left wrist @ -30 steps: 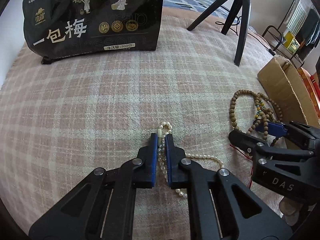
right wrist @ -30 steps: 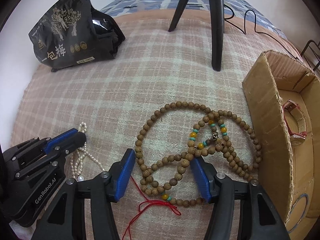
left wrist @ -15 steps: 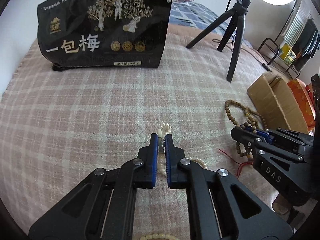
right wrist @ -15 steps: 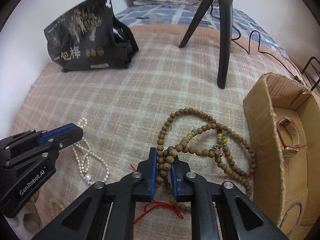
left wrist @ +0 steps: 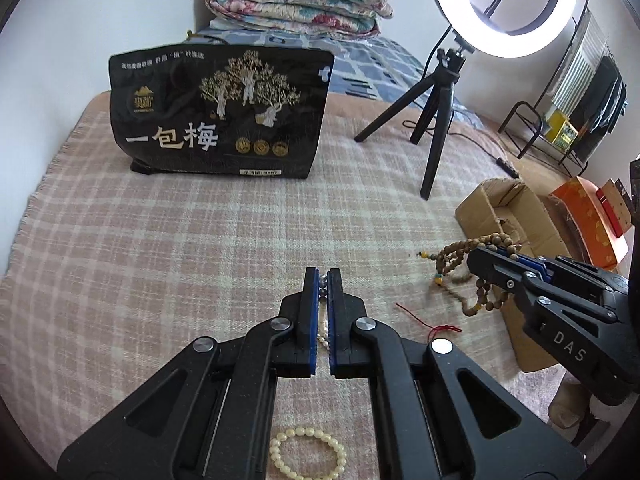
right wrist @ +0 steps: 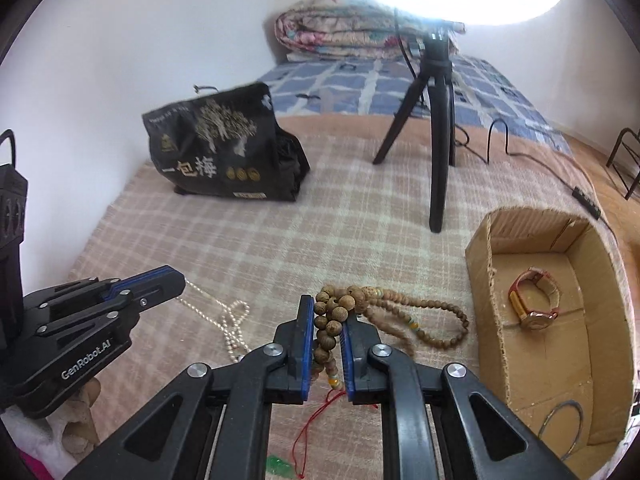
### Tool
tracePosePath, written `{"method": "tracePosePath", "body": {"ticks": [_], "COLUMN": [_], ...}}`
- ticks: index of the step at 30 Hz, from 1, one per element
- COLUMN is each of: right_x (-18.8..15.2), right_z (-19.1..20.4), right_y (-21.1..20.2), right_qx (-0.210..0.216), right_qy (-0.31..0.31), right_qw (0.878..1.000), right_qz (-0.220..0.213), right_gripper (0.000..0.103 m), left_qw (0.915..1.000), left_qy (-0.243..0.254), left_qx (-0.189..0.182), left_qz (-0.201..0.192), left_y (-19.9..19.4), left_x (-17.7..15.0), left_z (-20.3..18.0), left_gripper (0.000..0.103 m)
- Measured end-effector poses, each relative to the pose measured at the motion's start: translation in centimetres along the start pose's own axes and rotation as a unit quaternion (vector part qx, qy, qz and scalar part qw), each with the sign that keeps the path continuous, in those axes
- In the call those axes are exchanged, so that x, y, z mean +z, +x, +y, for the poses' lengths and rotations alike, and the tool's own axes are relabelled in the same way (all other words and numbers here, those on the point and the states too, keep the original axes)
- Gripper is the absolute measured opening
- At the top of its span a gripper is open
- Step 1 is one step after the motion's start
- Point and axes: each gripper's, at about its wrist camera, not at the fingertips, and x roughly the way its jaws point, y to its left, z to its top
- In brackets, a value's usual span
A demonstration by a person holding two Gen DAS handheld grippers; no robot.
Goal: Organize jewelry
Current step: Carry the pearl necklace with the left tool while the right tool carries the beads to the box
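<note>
My left gripper (left wrist: 322,276) is shut on a white pearl necklace (left wrist: 323,332), which hangs down between its fingers to the plaid blanket. The right wrist view shows the necklace (right wrist: 232,328) trailing from the left gripper (right wrist: 170,280). My right gripper (right wrist: 325,304) is shut on a wooden bead strand (right wrist: 424,320) with a red string (right wrist: 312,428), part of it lifted. An open cardboard box (right wrist: 490,280) at the right holds a red-strapped watch (right wrist: 534,300) and a thin hoop (right wrist: 560,420). A cream bead bracelet (left wrist: 308,456) lies below the left gripper.
A black snack bag (left wrist: 220,120) stands at the back left of the blanket. A black tripod (left wrist: 432,120) with a ring light (left wrist: 500,8) stands behind the box. A folded quilt (left wrist: 296,4) lies farther back, an orange box (left wrist: 588,220) beyond the cardboard one.
The right gripper closed on the wooden beads. Both grippers then rose from the blanket, lifting the pearl necklace and the bead strand, and the views tilted up toward the room.
</note>
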Motion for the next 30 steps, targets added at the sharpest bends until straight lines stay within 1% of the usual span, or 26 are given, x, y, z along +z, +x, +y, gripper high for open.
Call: {"method": "tracePosePath", "body": {"ticks": [4, 15, 22, 30], "right_x": [0.3, 0.8, 0.5, 0.0], "right_z": [0.3, 1.0, 0.9, -1.0], "right_y": [-2.0, -7.6, -10.4, -13.3], "right_qx": [0.01, 0.024, 0.014, -0.002], "right_qy": [-0.001, -0.008, -0.015, -0.007], "right_qw": [1.0, 0.997, 0.995, 0.993], "right_qz": [-0.019, -0.076, -0.099, -0.121], "right_gripper": [0.01, 0.01, 0.01, 0.01], "left_qw": [0.9998, 0.9961, 0.993, 0.988], "left_qy": [-0.008, -0.014, -0.015, -0.005], "left_qx": [-0.009, -0.038, -0.064, -0.096], "left_qz": [-0.015, -0.078, -0.099, -0.121], "left_y": [-1.8, -7.8, -10.2, -12.4], "left_x": [0.6, 2.0, 2.7, 3.2], "left_z": [-0.1, -1.4, -2.7, -5.7], "left_gripper": [0.001, 0.001, 0.001, 0.001]}}
